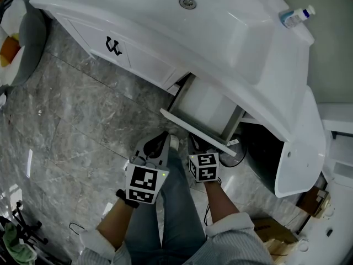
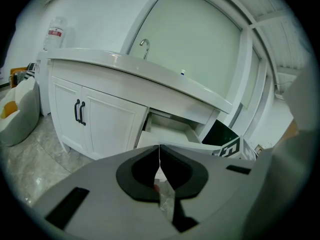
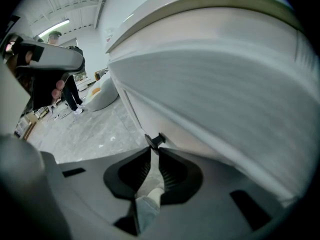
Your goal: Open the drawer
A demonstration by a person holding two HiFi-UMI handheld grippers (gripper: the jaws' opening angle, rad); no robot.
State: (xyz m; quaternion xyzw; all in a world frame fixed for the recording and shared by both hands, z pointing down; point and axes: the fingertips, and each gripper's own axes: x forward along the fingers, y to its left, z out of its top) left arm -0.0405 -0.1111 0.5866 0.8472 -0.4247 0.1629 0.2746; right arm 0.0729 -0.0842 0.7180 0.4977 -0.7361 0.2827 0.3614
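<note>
The white vanity's drawer (image 1: 205,107) stands pulled out beneath the sink counter, and its front panel (image 1: 190,127) faces me. My right gripper (image 1: 197,143) is at that panel. In the right gripper view its jaws (image 3: 155,148) pinch a small black handle (image 3: 157,139) on the drawer front (image 3: 200,134). My left gripper (image 1: 164,142) hangs beside it, left of the drawer's corner, with its jaws (image 2: 159,153) shut on nothing. The left gripper view shows the open drawer (image 2: 168,132) ahead.
Left of the drawer are cabinet doors with black handles (image 1: 113,46). A bottle (image 1: 296,16) lies on the counter by the basin (image 1: 187,3). A dark open compartment (image 1: 263,154) is right of the drawer. A beanbag (image 1: 23,37) sits far left, with my legs (image 1: 174,214) below.
</note>
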